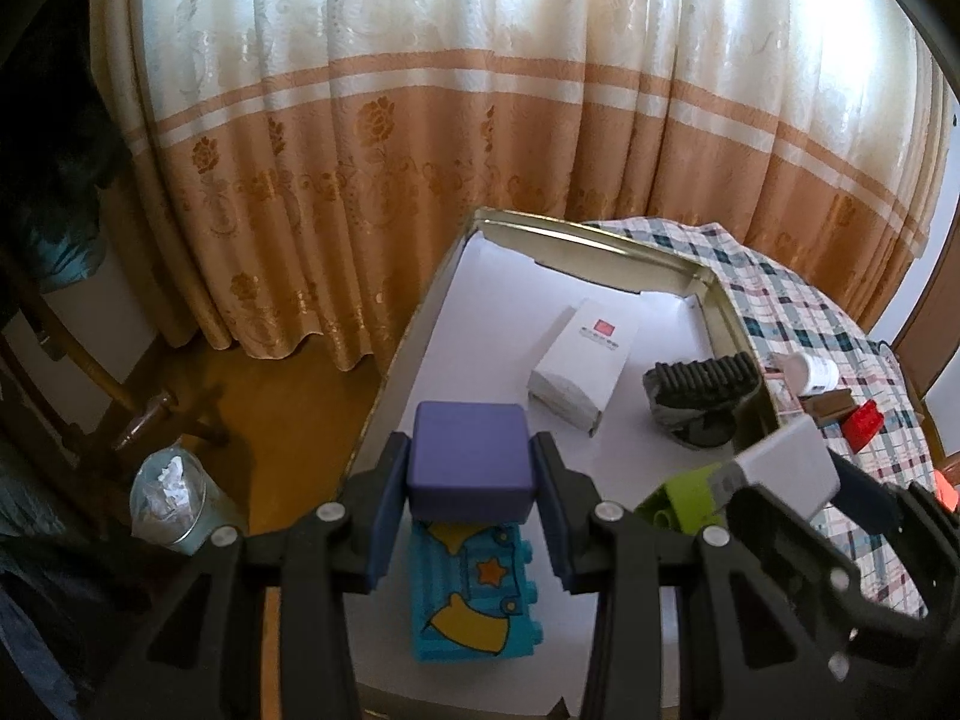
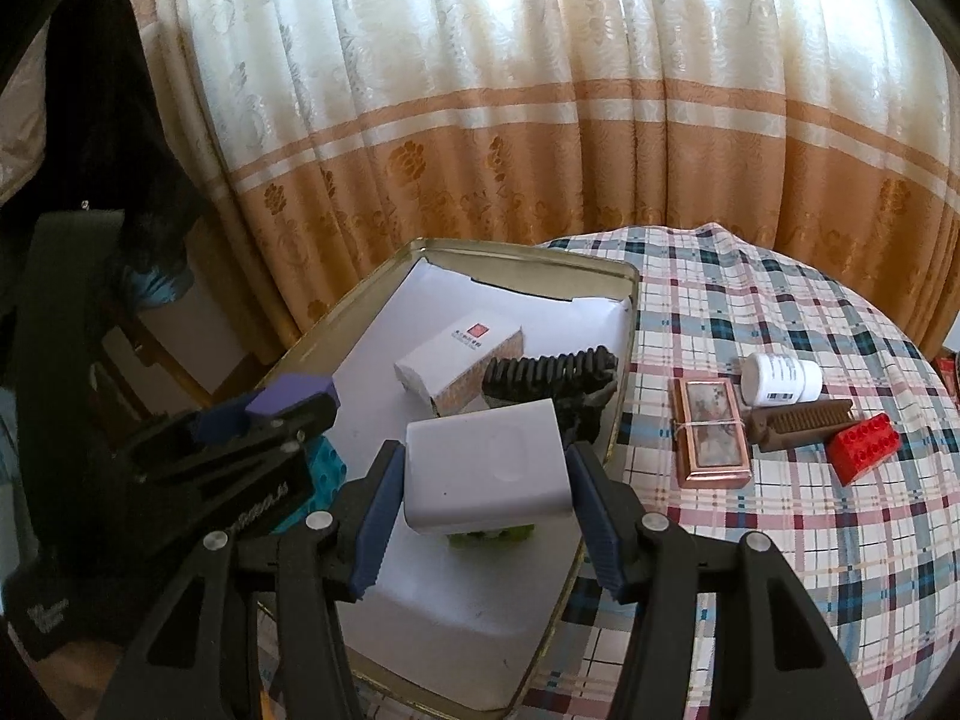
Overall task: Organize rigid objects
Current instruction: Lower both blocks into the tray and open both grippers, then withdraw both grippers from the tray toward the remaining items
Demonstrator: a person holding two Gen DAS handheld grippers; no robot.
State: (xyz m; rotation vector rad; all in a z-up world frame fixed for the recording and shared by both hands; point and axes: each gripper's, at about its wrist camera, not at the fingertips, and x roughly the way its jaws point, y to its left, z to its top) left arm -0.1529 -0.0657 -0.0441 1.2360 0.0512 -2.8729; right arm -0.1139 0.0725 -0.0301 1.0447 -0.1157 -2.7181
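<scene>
My left gripper (image 1: pixel 471 471) is shut on a purple box (image 1: pixel 470 461) and holds it above a blue patterned brick (image 1: pixel 471 591) inside the paper-lined metal tray (image 1: pixel 384 384). My right gripper (image 2: pixel 486 468) is shut on a white box (image 2: pixel 485 465), over a green brick (image 2: pixel 489 534) in the same tray (image 2: pixel 627 324). The tray also holds a white carton (image 2: pixel 459 363) and a black ribbed object (image 2: pixel 549 375). The right gripper with its white box shows in the left wrist view (image 1: pixel 780 465), beside the green brick (image 1: pixel 681 495).
On the plaid tablecloth (image 2: pixel 780 540) right of the tray lie a copper-framed case (image 2: pixel 711 432), a white jar (image 2: pixel 780 381), a brown comb (image 2: pixel 801 423) and a red brick (image 2: pixel 864 447). A curtain hangs behind. A bin (image 1: pixel 171 498) stands on the floor at left.
</scene>
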